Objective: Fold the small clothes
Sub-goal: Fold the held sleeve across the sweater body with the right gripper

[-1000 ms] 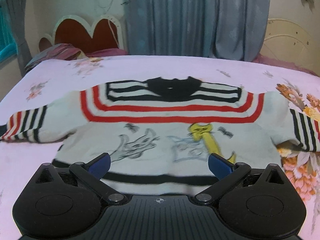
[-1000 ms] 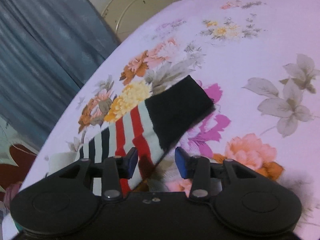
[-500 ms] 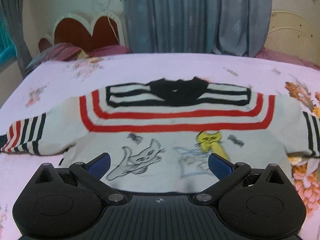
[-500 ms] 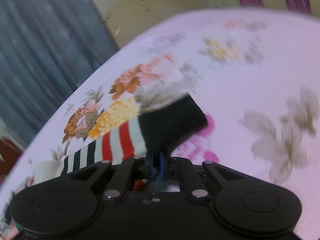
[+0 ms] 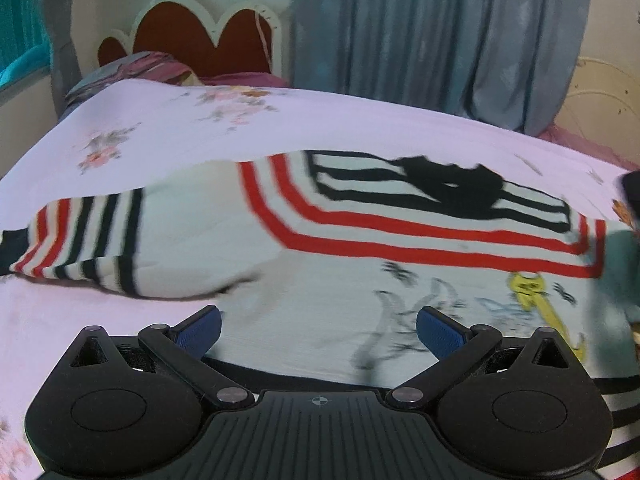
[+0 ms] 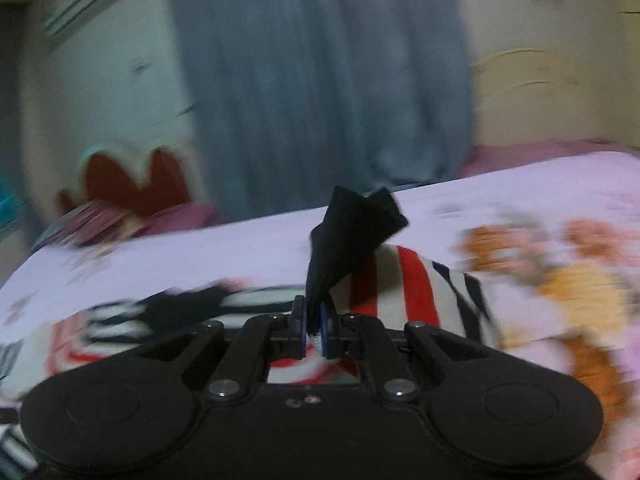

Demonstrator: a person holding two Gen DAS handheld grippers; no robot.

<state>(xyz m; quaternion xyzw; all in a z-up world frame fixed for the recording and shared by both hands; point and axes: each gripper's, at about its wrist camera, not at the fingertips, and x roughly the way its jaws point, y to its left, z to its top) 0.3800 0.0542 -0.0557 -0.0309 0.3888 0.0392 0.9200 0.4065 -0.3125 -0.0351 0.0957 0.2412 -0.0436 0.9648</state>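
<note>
A small white sweater [image 5: 320, 264] with red and black stripes, a black collar and cartoon cats lies spread on the bed. Its left sleeve [image 5: 80, 236] stretches out flat to the left. My left gripper [image 5: 318, 326] hovers open over the sweater's lower body, nothing between its blue pads. In the right wrist view my right gripper [image 6: 314, 330] is shut on the black cuff [image 6: 352, 232] of the sweater's right sleeve [image 6: 412, 284], which is lifted off the bed and stands up from the jaws.
The bed has a pink floral sheet [image 5: 200, 136]. A red heart-shaped headboard [image 5: 204, 40] and folded bedding [image 5: 136, 68] sit at the far left. Grey curtains [image 5: 432, 40] hang behind, with a cream headboard [image 6: 532, 96] at the right.
My right gripper closed on the sleeve cuff, lifted it and swung toward the sweater's body. My left gripper slid left, so the left sleeve is now nearer the middle of its view.
</note>
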